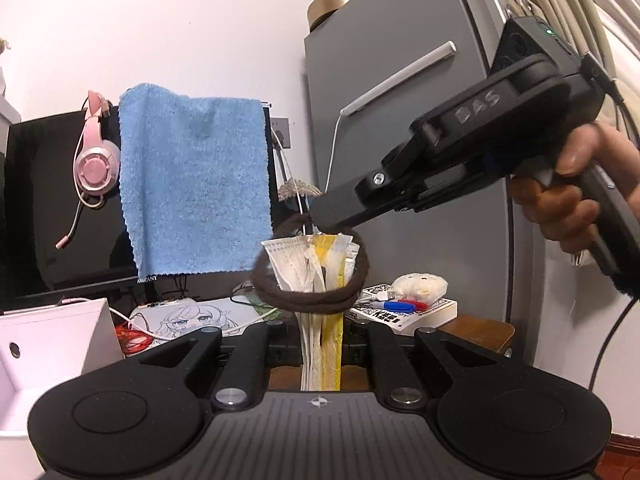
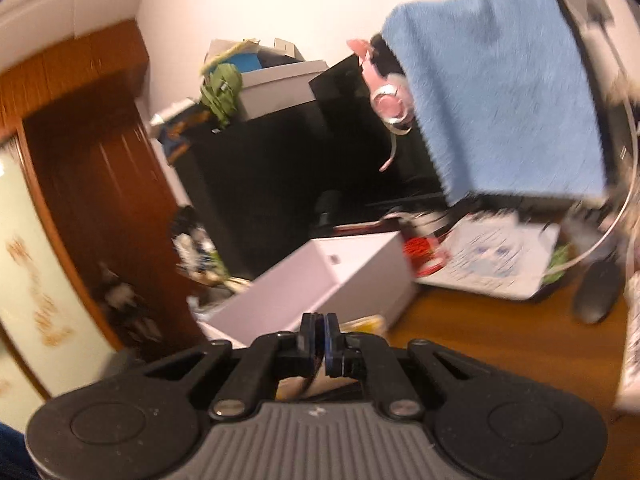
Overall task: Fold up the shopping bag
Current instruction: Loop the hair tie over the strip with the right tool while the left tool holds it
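front: folded white-and-yellow plastic shopping bag (image 1: 322, 300) upright, brown rope loop (image 1: 308, 276) around it | left: open white box (image 1: 52, 344), blue terry towel (image 1: 192, 192) hanging | right: grey cabinet (image 1: 400, 120) | tabletop (image 2: 500, 336) strip bare

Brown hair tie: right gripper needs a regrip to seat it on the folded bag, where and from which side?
Judging by pose, grip the hair tie at its upper arc, coming from above right, where the right gripper already sits. The loop rings the folded shopping bag held upright in the left gripper. The lower arc lies close to the left gripper's fingers, so the top is the freer part.
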A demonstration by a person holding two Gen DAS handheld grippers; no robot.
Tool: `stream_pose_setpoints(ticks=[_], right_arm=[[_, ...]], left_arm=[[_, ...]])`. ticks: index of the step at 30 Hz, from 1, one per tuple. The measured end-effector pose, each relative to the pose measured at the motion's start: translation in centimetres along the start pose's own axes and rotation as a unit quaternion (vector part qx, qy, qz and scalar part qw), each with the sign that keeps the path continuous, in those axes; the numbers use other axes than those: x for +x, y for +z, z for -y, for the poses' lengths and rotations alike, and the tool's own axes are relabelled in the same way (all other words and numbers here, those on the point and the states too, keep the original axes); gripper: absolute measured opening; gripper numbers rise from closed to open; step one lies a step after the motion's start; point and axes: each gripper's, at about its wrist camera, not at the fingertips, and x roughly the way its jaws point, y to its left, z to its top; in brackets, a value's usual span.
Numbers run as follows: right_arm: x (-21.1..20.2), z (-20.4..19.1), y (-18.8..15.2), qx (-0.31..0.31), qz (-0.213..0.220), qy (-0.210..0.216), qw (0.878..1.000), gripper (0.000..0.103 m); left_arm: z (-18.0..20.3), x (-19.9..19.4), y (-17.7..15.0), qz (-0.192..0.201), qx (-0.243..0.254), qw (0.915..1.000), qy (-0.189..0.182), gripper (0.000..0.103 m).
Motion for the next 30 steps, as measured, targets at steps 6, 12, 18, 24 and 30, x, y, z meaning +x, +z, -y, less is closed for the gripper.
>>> stream_pose_setpoints(ticks=[6,12,18,24,30], right_arm=[[0.2,0.0,0.0,-0.046,-0.002,-0.053,0.997,0.003],[0.1,1.5,0.0,-0.020,0.004,-0.050,0.999,0.002],[0.9,4.1,-1.1,0.046,-0.014,-0.021,0.999,0.002],[-0.3,7.9,-2.7,0.161,0.038,0.050,0.985,0.008],[-2.3,9.6,-5.5,0.169,0.076,0.124,0.975,0.039]], left_arm=[[0.4,-0.2,-0.2,0.001,0.005,1.0000,-0.005,0.008],[0.6,-0.6,-0.5,0.011,0.010,0.9999,-0.006,0.007],[0.0,-0.7,-0.2,0.009,-0.013,0.9995,-0.026,0.008],[-2.7,-0.7,0.0,0.002,-0.111,0.9902,-0.085,0.009],[-7.3,-0.4,0.0,0.007,-0.284,0.9355,-0.210,0.012]])
